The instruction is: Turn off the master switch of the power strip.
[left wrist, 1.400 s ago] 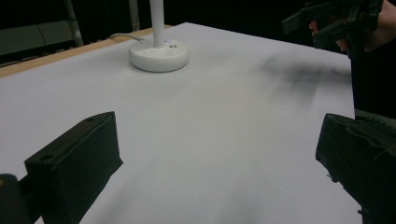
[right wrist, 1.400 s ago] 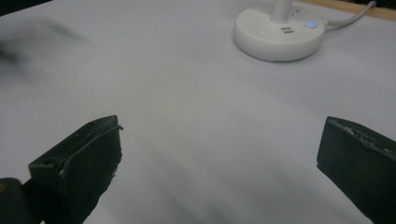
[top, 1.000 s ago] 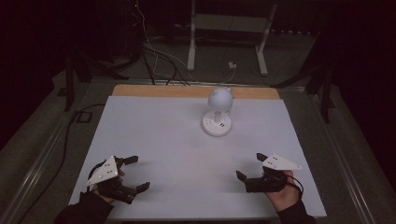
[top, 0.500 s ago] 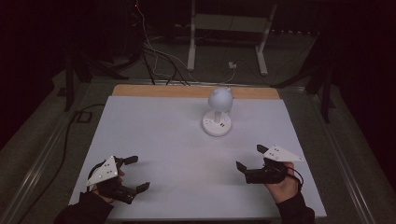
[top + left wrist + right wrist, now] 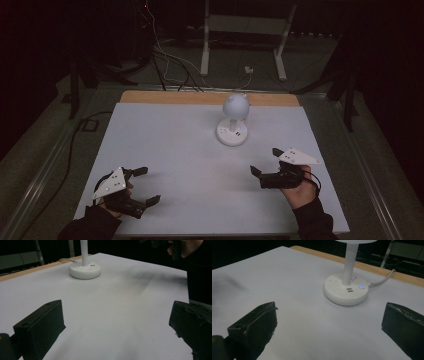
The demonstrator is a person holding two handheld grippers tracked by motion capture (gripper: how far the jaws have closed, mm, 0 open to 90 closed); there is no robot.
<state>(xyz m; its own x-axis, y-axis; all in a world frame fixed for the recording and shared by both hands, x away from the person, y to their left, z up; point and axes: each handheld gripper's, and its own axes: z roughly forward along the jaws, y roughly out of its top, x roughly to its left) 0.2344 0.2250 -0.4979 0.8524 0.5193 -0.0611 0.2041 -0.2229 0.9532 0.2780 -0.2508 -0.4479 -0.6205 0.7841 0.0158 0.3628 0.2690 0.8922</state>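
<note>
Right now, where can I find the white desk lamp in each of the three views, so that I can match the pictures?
High view: the lamp stands right of centre, toward the table's far edge.
Left gripper view: its round base sits upper left of centre, with the stem rising out of frame.
Right gripper view: the base sits right of centre, with a small blue light on it.
Shared landmark: the wooden strip along the table's far edge.

No text, label, brand or number can be read anywhere. The nearest to a sign stands on the round base of the white desk lamp [image 5: 346, 290] — a small blue-lit button and two slots beside it — none of them bearing legible marks.
</note>
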